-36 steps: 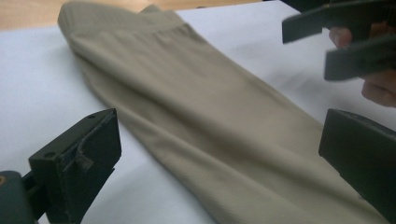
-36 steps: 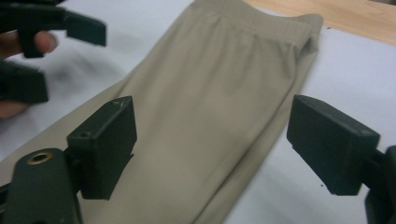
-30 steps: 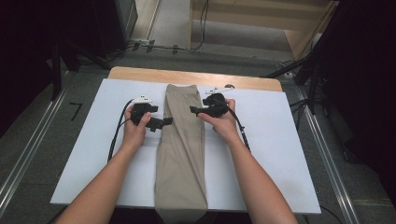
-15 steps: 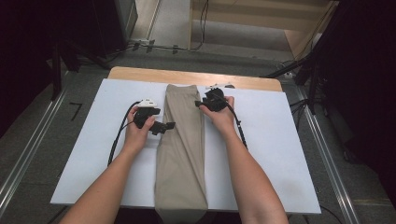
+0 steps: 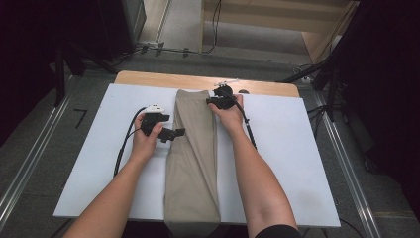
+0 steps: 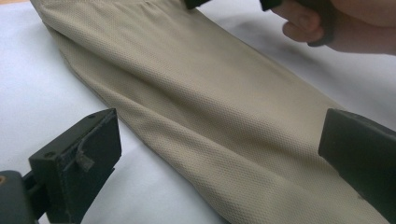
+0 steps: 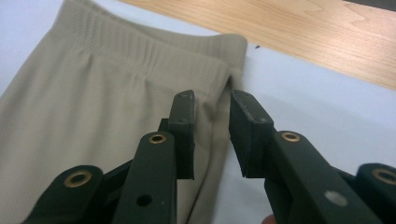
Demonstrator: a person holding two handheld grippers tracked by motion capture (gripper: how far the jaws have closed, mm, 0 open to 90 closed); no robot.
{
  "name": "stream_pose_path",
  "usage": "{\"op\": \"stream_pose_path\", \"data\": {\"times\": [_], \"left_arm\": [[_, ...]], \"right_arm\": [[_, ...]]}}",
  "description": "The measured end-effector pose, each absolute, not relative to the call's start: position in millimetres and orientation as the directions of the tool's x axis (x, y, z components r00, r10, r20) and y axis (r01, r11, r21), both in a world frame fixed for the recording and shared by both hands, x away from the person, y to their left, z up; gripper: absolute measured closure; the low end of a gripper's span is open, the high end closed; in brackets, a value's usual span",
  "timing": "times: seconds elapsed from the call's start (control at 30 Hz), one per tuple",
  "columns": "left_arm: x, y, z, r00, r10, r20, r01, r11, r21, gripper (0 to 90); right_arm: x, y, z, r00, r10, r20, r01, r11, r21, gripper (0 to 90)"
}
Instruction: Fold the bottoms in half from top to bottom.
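Our right hand-held gripper (image 7: 212, 135), jaws closing but not yet pinching, sits at the trousers' (image 5: 194, 148) far right corner; trousers run lengthwise toward us.

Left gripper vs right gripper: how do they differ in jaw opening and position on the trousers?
The left gripper has jaws spread wide at the left edge, midway along the folded beige trousers. The right gripper has jaws that have just been closing to a narrow gap, over the edge near the waistband corner, not yet pinching it. Both are black two-jaw tools, each hand-held.

A white board (image 5: 307, 148) covers a wooden table (image 5: 148, 79). Grey floor (image 5: 188, 29) lies beyond, metal rails (image 5: 20, 173) flank it, surroundings dark.
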State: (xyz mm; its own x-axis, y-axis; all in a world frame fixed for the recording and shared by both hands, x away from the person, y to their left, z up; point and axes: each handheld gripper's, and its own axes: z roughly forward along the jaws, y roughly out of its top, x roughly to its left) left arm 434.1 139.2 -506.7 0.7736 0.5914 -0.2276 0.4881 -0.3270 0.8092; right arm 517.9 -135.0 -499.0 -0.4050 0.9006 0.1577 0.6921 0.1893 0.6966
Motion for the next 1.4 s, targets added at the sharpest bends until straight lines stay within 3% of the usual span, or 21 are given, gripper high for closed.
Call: {"op": "stream_pose_path", "data": {"times": [0.13, 0.2, 0.3, 0.37, 0.43, 0.7, 0.77, 0.87, 0.93, 1.0, 1.07, 1.17, 1.3, 1.4], "left_arm": [[434.5, 139.5, -506.8, 0.774, 0.590, -0.232, 0.490, -0.325, 0.809, 0.2], [434.4, 139.7, -506.9, 0.775, 0.587, -0.233, 0.489, -0.324, 0.810, 0.2], [434.6, 140.5, -507.1, 0.777, 0.581, -0.244, 0.492, -0.317, 0.811, 0.3], [434.6, 140.6, -507.0, 0.777, 0.580, -0.245, 0.492, -0.317, 0.811, 0.4], [434.6, 140.5, -507.1, 0.778, 0.578, -0.244, 0.491, -0.319, 0.810, 0.4], [434.4, 139.6, -507.3, 0.776, 0.583, -0.241, 0.494, -0.324, 0.807, 1.9], [434.8, 140.0, -507.3, 0.774, 0.585, -0.243, 0.496, -0.322, 0.806, 1.8], [435.1, 140.3, -507.4, 0.770, 0.588, -0.249, 0.500, -0.314, 0.807, 1.9], [435.1, 140.0, -507.5, 0.769, 0.589, -0.249, 0.501, -0.312, 0.808, 1.9], [435.1, 140.1, -507.4, 0.769, 0.589, -0.247, 0.499, -0.313, 0.808, 1.8], [435.0, 140.2, -507.3, 0.769, 0.589, -0.248, 0.499, -0.311, 0.809, 1.9], [434.8, 140.2, -507.2, 0.771, 0.587, -0.246, 0.497, -0.314, 0.809, 1.9], [434.9, 140.5, -507.3, 0.769, 0.587, -0.251, 0.500, -0.309, 0.809, 1.9], [435.4, 141.3, -507.2, 0.771, 0.583, -0.257, 0.501, -0.306, 0.810, 1.9]], "right_arm": [[527.4, -131.4, -497.1, -0.417, 0.885, 0.207, 0.708, 0.173, 0.685, 70.3], [530.0, -126.1, -499.9, -0.426, 0.888, 0.174, 0.716, 0.214, 0.664, 70.3], [533.9, -125.6, -500.8, -0.422, 0.896, 0.142, 0.727, 0.240, 0.643, 80.0], [536.0, -131.4, -495.0, -0.426, 0.888, 0.173, 0.724, 0.220, 0.654, 88.3], [537.2, -136.3, -488.4, -0.434, 0.880, 0.195, 0.705, 0.196, 0.681, 88.5], [545.7, -133.5, -483.5, -0.456, 0.882, 0.121, 0.663, 0.246, 0.707, 88.8], [547.7, -132.5, -487.4, -0.440, 0.892, 0.102, 0.666, 0.248, 0.703, 88.8], [551.3, -138.5, -490.0, -0.387, 0.910, 0.152, 0.703, 0.184, 0.687, 88.7], [553.6, -147.8, -492.1, -0.368, 0.893, 0.260, 0.752, 0.122, 0.647, 88.3], [556.0, -155.2, -499.6, -0.400, 0.833, 0.382, 0.802, 0.117, 0.586, 77.9], [553.4, -154.1, -505.7, -0.471, 0.796, 0.379, 0.796, 0.199, 0.572, 67.0], [550.8, -155.5, -502.9, -0.479, 0.799, 0.364, 0.776, 0.191, 0.601, 54.8], [549.0, -159.8, -495.7, -0.393, 0.828, 0.401, 0.748, 0.035, 0.663, 56.5], [550.3, -151.7, -494.7, -0.359, 0.853, 0.379, 0.758, 0.029, 0.651, 62.7]]}}
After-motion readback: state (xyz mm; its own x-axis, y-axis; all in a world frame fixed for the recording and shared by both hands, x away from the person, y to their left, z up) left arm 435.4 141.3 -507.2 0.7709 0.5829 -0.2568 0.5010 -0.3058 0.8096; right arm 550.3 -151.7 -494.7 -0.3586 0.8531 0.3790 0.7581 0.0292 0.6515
